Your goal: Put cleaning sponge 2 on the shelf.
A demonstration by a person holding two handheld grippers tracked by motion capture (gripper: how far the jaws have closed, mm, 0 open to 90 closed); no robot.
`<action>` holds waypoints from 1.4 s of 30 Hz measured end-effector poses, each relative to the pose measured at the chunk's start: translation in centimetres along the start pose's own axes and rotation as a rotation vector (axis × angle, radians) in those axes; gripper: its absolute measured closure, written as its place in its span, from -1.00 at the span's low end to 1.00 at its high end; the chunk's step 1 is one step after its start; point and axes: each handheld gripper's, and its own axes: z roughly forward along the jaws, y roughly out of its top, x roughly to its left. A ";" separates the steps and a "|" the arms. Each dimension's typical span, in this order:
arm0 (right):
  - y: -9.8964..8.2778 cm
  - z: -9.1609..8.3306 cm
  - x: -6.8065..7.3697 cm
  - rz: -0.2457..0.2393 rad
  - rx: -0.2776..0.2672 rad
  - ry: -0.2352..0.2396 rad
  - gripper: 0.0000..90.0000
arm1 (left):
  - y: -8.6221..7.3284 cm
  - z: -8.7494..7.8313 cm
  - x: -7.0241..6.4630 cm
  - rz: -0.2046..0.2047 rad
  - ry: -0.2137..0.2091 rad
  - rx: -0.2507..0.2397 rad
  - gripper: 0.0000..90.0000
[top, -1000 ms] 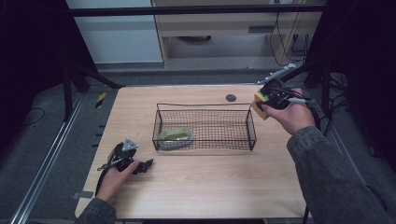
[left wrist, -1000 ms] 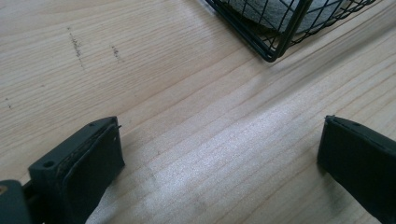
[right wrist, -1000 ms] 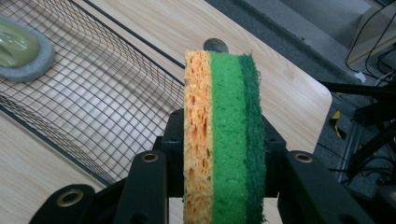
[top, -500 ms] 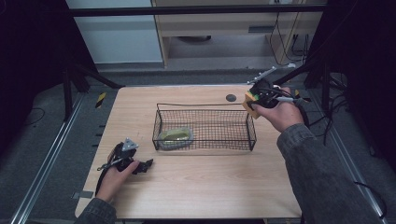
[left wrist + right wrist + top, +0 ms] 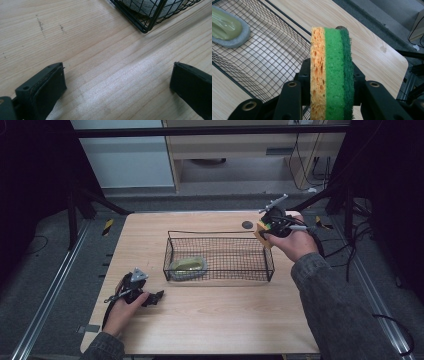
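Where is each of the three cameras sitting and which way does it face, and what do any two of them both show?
High view: fixed above the person's side, looking forward and down on the table; both forearms enter from below.
Left gripper view: rides the left hand-held gripper, looking low across the tabletop between its open jaws at a corner of the wire basket.
Right gripper view: rides the right hand-held gripper, looking past its sponge into the basket.
Shared: all three show the basket; the high and right gripper views show the sponge.

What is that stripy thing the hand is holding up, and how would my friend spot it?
Look at the black wire basket on the wooden table, then its right end. There the right tool grips a sponge on edge: orange, light green and dark green layers, unlike the grey-rimmed item inside the basket.
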 end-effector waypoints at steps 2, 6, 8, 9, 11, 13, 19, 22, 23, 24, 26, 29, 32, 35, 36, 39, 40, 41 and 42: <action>0.0 0.3 0.0 0.002 0.000 0.003 0.44 | 0.0 0.0 0.0 0.000 0.000 0.000 -1.00; 0.1 0.8 0.1 0.002 0.004 0.011 0.44 | 0.0 0.0 0.0 0.001 0.000 0.000 -1.00; 0.1 1.0 0.3 -0.007 0.004 0.012 0.44 | 0.0 0.0 0.0 0.000 0.000 -0.001 -1.00; 0.0 1.0 0.3 -0.010 0.007 0.011 0.43 | 0.0 0.0 0.0 -0.001 0.000 -0.001 -1.00; -0.1 1.2 0.5 -0.011 0.015 0.010 0.44 | 0.0 0.0 0.0 -0.002 0.000 -0.002 -1.00; -0.2 1.4 0.5 -0.015 0.019 0.011 0.44 | 0.0 0.0 0.0 -0.002 0.000 -0.002 -1.00; -0.6 2.6 0.5 -0.001 0.032 0.031 0.44 | 0.0 0.0 0.0 -0.002 -0.001 -0.002 -1.00; -0.9 3.4 0.9 -0.011 0.042 0.035 0.44 | 0.0 0.0 0.0 -0.002 -0.001 -0.002 -1.00; -1.0 3.6 0.9 -0.009 0.048 0.034 0.44 | 0.0 0.0 0.0 -0.001 0.000 -0.003 -1.00; -1.2 3.9 1.0 -0.009 0.053 0.031 0.44 | 0.0 0.0 0.0 -0.002 0.000 -0.004 -1.00; -1.3 4.4 1.1 -0.010 0.057 0.033 0.44 | 0.0 0.0 0.0 -0.002 0.000 -0.004 -1.00; -1.4 5.1 1.0 -0.006 0.059 0.036 0.44 | 0.0 0.0 0.0 -0.002 0.000 -0.004 -1.00; -1.4 5.6 0.9 -0.006 0.064 0.036 0.44 | 0.0 0.0 0.0 -0.002 0.000 -0.004 -1.00; -1.4 6.0 0.8 -0.006 0.069 0.036 0.44 | 0.0 0.0 0.0 -0.001 -0.001 -0.004 -1.00; -1.5 6.2 0.8 -0.001 0.070 0.038 0.44 | 0.0 0.0 0.0 -0.001 0.000 -0.004 -1.00; -1.6 6.5 0.6 0.009 0.076 0.040 0.44 | 0.0 0.0 0.0 -0.001 0.000 -0.004 -1.00; -1.7 6.7 0.6 0.013 0.077 0.043 0.44 | 0.0 0.0 0.0 -0.001 -0.001 -0.004 -1.00; -1.7 6.7 0.5 0.014 0.079 0.043 0.44 | 0.0 0.0 0.0 -0.001 0.000 -0.004 -1.00; -1.8 6.8 0.4 0.016 0.080 0.044 0.44 | 0.0 0.0 0.0 -0.001 0.000 -0.004 -1.00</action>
